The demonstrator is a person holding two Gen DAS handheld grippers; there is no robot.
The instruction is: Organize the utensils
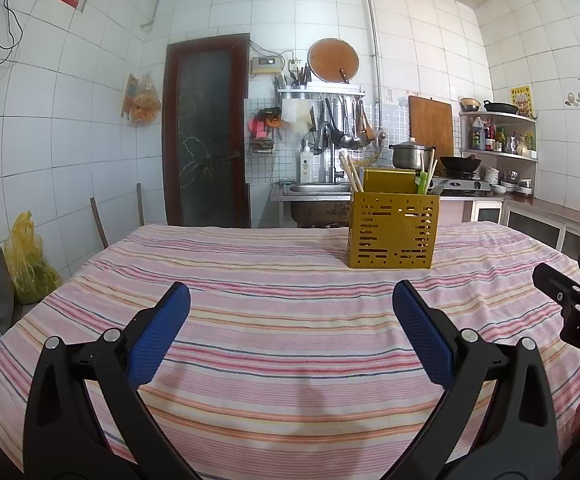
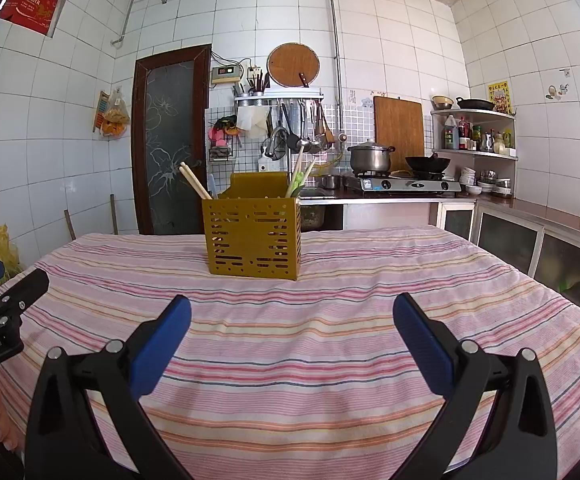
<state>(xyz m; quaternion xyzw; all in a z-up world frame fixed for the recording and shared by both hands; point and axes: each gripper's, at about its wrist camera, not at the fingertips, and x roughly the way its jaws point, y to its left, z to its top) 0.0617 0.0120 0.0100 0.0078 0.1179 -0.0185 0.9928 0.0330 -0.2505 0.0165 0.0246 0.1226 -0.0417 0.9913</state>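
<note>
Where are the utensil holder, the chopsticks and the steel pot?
utensil holder [image 2: 251, 236], right wrist view, front perforated wall.
chopsticks [image 2: 194, 182], right wrist view, shafts above the holder's left corner.
steel pot [image 1: 409, 156], left wrist view, side wall.

Bright, even daylight, soft shadows, sharp focus; strong fisheye bending and dark vignetting toward the edges.

The utensil holder [image 2: 252, 236] is hiding the lower ends of the chopsticks [image 2: 195, 181] (its perforated walls are showing little), and the green utensil [image 2: 296, 182] is staying too small to identify.
</note>
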